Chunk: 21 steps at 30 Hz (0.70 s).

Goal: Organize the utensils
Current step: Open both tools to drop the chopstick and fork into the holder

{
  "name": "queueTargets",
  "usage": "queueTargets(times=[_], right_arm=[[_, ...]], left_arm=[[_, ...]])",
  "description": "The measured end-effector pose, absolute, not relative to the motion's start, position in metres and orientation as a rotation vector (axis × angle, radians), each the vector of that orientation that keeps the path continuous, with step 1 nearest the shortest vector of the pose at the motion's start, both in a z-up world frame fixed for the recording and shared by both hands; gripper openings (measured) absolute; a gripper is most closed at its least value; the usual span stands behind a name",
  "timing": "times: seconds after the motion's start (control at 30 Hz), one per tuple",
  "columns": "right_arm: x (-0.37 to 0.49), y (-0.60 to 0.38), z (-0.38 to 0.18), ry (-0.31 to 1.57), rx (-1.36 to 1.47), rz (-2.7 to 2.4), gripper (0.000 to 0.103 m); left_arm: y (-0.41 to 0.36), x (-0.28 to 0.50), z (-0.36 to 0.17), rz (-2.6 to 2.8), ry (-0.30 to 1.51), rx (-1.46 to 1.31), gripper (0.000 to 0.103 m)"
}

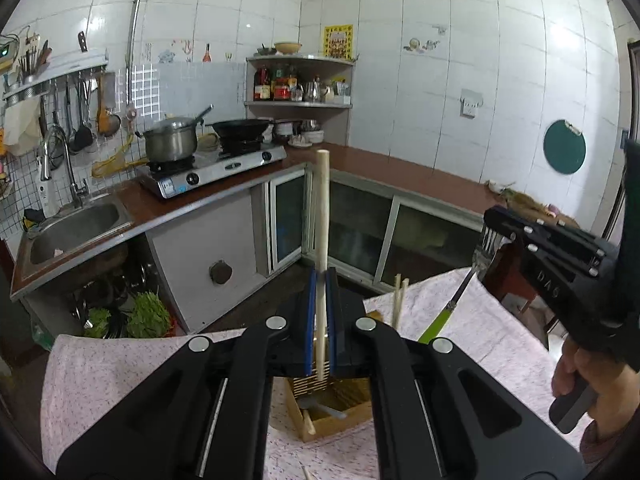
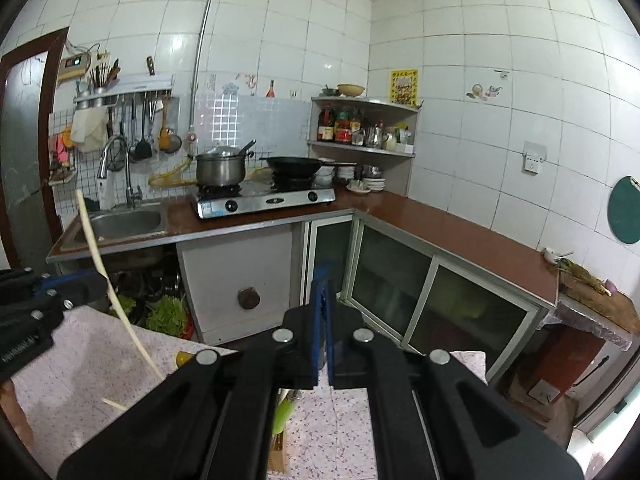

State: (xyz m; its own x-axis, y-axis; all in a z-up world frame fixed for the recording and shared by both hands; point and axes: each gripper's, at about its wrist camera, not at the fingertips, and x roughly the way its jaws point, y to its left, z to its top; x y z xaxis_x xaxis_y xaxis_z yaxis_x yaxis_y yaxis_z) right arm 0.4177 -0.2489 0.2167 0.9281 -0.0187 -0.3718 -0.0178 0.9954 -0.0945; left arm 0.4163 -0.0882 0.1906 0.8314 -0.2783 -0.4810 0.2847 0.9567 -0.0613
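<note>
My left gripper (image 1: 322, 280) is shut on a pale wooden chopstick (image 1: 322, 208) that stands nearly upright, its top well above the blue pads. Below it, a wooden utensil box (image 1: 332, 408) rests on the pink flowered tablecloth (image 1: 120, 376), and two more chopsticks (image 1: 400, 300) stick up behind it. At the right, my right gripper (image 1: 490, 236) is shut on the head of a fork (image 1: 460, 292) whose green handle hangs down to the left. In the right wrist view, the right gripper (image 2: 326, 284) shows shut pads, with the fork's green handle (image 2: 284, 412) underneath. The left gripper (image 2: 98, 280) and its chopstick (image 2: 100, 256) are at the left.
A loose chopstick (image 2: 114, 404) lies on the cloth. Beyond the table runs an L-shaped counter (image 2: 440, 224) with a sink (image 2: 128, 220), a two-burner stove (image 2: 264, 200) with a pot and a wok, and glass-door cabinets below. Greens (image 1: 148, 316) sit on the floor. A hand (image 1: 580, 372) holds the right gripper's grip.
</note>
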Motion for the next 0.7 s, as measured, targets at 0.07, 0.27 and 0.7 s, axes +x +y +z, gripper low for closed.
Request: queueTargets(times=[0.07, 0.27, 0.7], right_arm=[[0.425, -0.245, 0.204, 0.406, -0.112, 0.010, 0.002], [0.439, -0.242, 0.165, 0.473, -0.104, 0.039, 0.002], [0.441, -0.264, 0.126, 0.567, 0.106, 0.098, 0.004]], left_arm=[[-0.086, 0.426, 0.176, -0.301, 0.536, 0.005, 0.003], [-0.084, 0.448, 0.131, -0.301, 0.609, 0.006, 0.003], [-0.062, 0.449, 0.102, -0.274, 0.700, -0.083, 0.012]])
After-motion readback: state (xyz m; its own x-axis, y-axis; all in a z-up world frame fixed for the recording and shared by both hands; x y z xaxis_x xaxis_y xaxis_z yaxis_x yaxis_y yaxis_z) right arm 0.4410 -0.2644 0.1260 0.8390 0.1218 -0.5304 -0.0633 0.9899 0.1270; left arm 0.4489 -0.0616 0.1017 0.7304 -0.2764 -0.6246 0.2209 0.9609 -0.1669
